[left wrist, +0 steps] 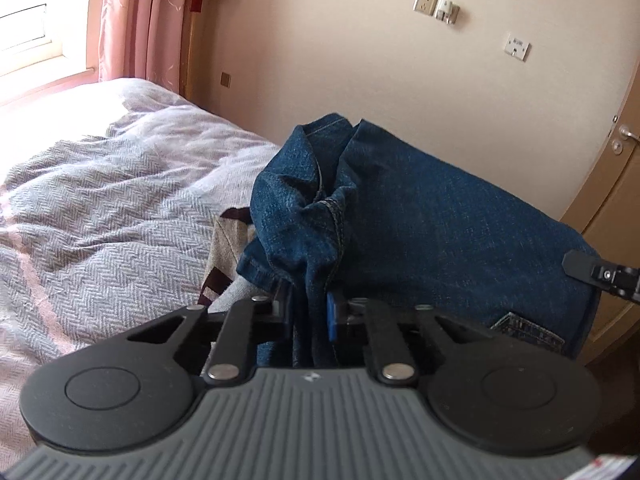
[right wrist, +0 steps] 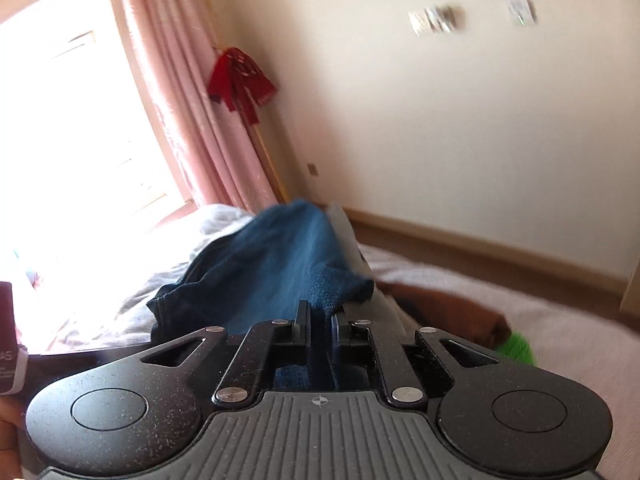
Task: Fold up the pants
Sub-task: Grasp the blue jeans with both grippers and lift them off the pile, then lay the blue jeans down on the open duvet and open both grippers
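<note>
Dark blue denim pants (left wrist: 400, 216) hang lifted over the bed, bunched on the left and spread flat toward the right. My left gripper (left wrist: 310, 316) is shut on a gathered fold of the denim at its lower edge. The right gripper (left wrist: 600, 274) shows at the right edge of the left wrist view, holding the far side of the pants. In the right wrist view the pants (right wrist: 272, 256) rise blurred in front of me, and my right gripper (right wrist: 320, 316) is shut on a thin edge of the fabric.
A bed with a grey-and-pink herringbone quilt (left wrist: 100, 200) lies below. A grey garment with maroon trim (left wrist: 224, 264) sits under the pants. Brown cloth (right wrist: 460, 312) and something green (right wrist: 516, 346) lie on the bed. Pink curtain (right wrist: 192, 100), wall, wooden door (left wrist: 616, 200).
</note>
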